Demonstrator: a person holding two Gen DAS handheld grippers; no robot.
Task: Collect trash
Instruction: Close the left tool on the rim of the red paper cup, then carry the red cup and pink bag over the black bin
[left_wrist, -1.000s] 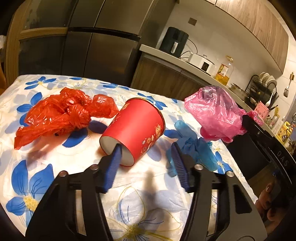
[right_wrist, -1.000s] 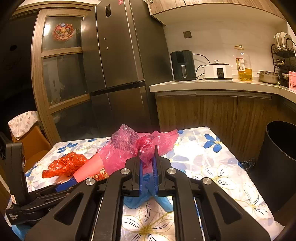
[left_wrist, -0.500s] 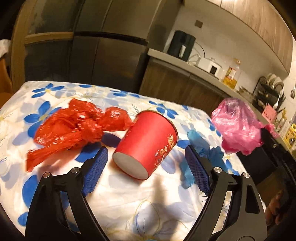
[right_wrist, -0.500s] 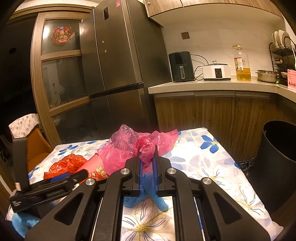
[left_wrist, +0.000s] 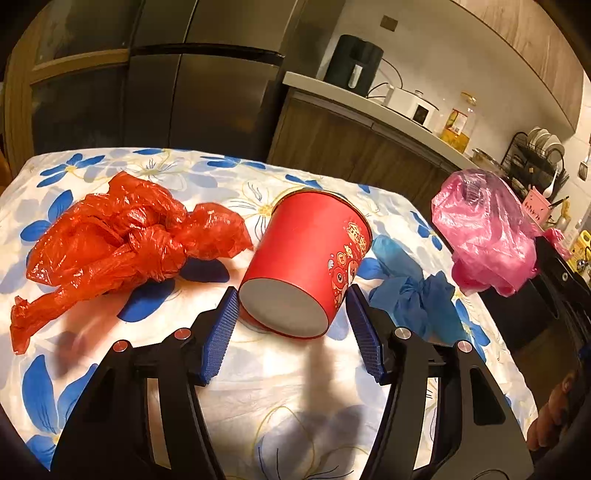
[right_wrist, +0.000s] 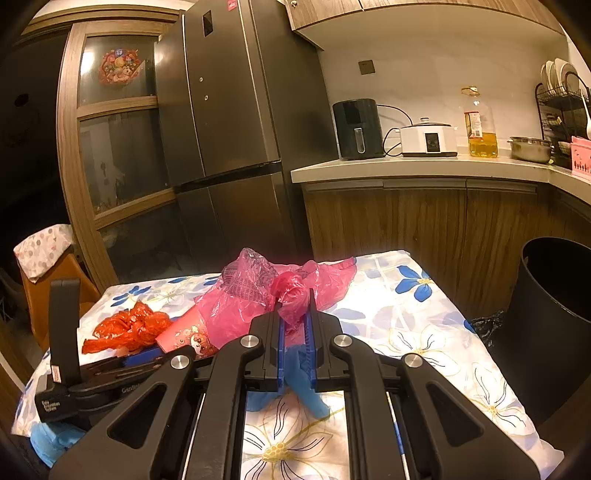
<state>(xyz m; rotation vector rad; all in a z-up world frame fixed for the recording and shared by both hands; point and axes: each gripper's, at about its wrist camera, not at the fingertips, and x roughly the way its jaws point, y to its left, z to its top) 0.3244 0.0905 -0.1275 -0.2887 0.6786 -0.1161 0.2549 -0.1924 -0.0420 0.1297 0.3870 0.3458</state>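
Observation:
A red paper cup (left_wrist: 310, 258) lies on its side on the floral tablecloth (left_wrist: 295, 369), its grey base toward me. My left gripper (left_wrist: 290, 330) is open, its blue pads on either side of the cup's base, not touching. A crumpled red plastic bag (left_wrist: 118, 240) lies to the cup's left. A blue glove (left_wrist: 410, 295) lies to its right. My right gripper (right_wrist: 294, 325) is shut on a pink plastic bag (right_wrist: 258, 295) and holds it above the table; the bag also shows in the left wrist view (left_wrist: 484, 232).
A black trash bin (right_wrist: 550, 325) stands on the floor off the table's right edge. A fridge (right_wrist: 229, 129) and a wooden counter (right_wrist: 424, 166) with appliances are behind the table. An orange chair (right_wrist: 48, 280) is at the far left.
My left gripper has opened wide and moved so that its pads stand on both sides of the cup's base. The right gripper keeps holding the pink bag in about the same place.

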